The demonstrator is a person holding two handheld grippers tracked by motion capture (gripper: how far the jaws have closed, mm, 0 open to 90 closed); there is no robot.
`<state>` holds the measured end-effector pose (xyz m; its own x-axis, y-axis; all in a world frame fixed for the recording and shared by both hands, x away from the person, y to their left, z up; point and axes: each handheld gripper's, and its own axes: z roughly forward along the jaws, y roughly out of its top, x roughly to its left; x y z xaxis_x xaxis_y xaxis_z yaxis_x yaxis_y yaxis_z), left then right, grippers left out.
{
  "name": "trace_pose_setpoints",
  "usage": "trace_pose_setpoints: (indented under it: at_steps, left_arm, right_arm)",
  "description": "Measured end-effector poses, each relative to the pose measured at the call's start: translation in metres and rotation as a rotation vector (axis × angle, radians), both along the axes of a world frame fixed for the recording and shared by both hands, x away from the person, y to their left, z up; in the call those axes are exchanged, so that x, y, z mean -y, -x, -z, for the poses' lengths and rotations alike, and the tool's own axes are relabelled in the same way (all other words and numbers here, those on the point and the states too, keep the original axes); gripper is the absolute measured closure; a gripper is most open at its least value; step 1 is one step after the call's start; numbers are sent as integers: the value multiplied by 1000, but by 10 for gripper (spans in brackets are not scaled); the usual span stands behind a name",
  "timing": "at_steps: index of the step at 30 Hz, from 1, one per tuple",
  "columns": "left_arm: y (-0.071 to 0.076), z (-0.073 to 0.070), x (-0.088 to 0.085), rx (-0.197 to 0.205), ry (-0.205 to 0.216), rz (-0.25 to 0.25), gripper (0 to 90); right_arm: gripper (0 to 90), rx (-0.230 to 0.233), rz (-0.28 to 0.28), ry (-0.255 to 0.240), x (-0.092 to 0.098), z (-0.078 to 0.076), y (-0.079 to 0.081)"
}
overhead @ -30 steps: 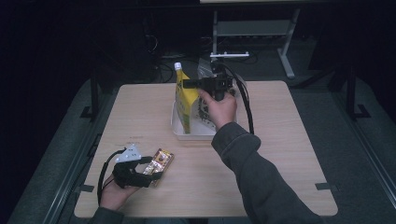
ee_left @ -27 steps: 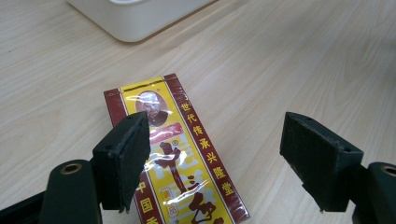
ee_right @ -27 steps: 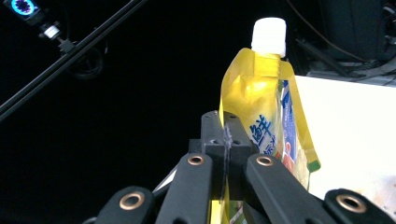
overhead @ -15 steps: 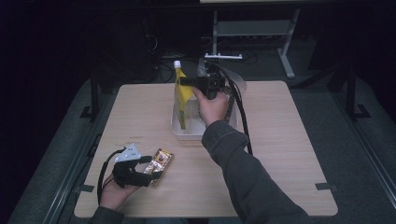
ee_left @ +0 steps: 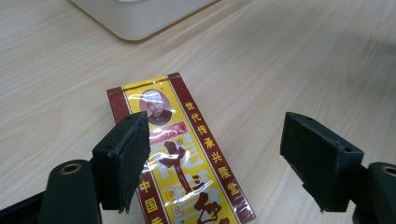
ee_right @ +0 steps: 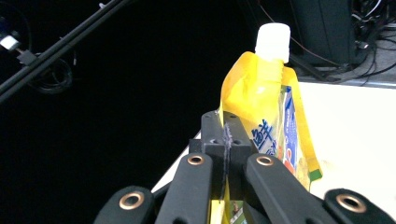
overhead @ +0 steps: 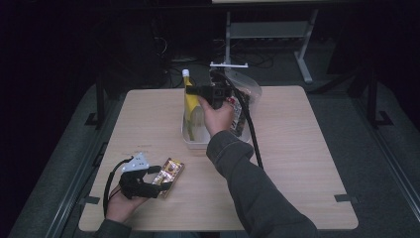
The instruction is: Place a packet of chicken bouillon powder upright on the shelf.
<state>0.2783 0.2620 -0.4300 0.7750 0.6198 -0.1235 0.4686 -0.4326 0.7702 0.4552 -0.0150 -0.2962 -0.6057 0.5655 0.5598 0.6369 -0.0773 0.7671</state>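
The right gripper (ee_right: pixel 225 140) jaws clamp the yellow spout pouch's (ee_right: pixel 261 107) edge — upright above the white bin (overhead: pixel 190 140). The left gripper (ee_left: pixel 224 163) jaws stand wide open, straddling the flat packet (ee_left: pixel 187 158) near that bin.

A light wooden desk (overhead: pixel 307 163) with rounded corners stands on a dark grey floor (overhead: pixel 391 148), lit from above while the room around it lies in near darkness. Beyond the far edge a pale metal stand (overhead: pixel 267 29) rises from splayed feet, with loose cables (overhead: pixel 257 59) on the floor near it and a dark box (overhead: pixel 143 54) to the far left. Black legs (overhead: pixel 100 96) of the desk's frame show at its far left and far right corners, and small dark tabs (overhead: pixel 345 198) sit at its near corners.
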Motion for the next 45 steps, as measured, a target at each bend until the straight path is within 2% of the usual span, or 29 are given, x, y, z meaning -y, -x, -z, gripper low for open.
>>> trace_pose_setpoints:
  at_steps: [6, 14, 29, 34, 45]
  left_arm:
    - [0, 0, -1, -1, 0, -5, 236]
    - [-1, 1, -2, -3, 2, -11, 235]
    - [-2, 3, -1, -4, -10, -19, 224]
    - [-2, 3, -2, -3, -12, -27, 221]
    - [-2, 5, -3, -3, -23, -45, 213]
  right_arm:
    - [894, -9, 5, 6, -4, 9, -2]
    - [894, 1, 9, 9, -10, 16, -3]
    - [881, -27, 20, 40, -10, 33, -5]
    - [816, -33, 14, 26, -11, 34, -7]
    - [689, -56, -25, 54, -7, 31, -4]
